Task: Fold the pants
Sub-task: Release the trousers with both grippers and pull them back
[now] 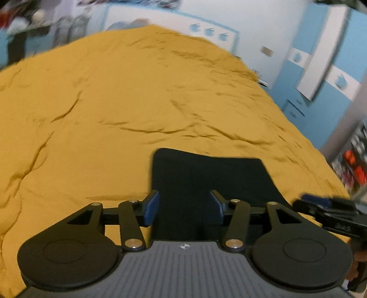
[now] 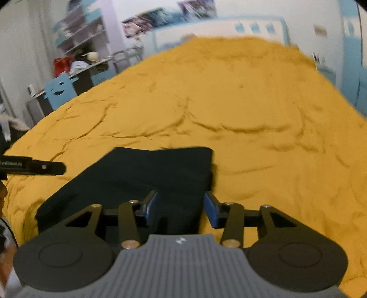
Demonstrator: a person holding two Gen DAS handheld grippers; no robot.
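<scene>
The dark folded pants (image 1: 211,174) lie flat on the mustard-yellow bedspread (image 1: 114,103), near its front edge. My left gripper (image 1: 184,209) is open, its blue-padded fingers apart above the near left part of the pants. My right gripper (image 2: 181,209) is open too, above the near right part of the pants (image 2: 146,174). Neither holds cloth. The right gripper shows at the right edge of the left wrist view (image 1: 330,213); the left gripper shows at the left edge of the right wrist view (image 2: 34,167).
The bedspread (image 2: 252,103) covers the whole bed, wrinkled. A white headboard (image 1: 165,20) stands at the far end. Blue and white cabinets (image 1: 321,75) are to the right. A desk with clutter and a blue chair (image 2: 59,90) stand to the left.
</scene>
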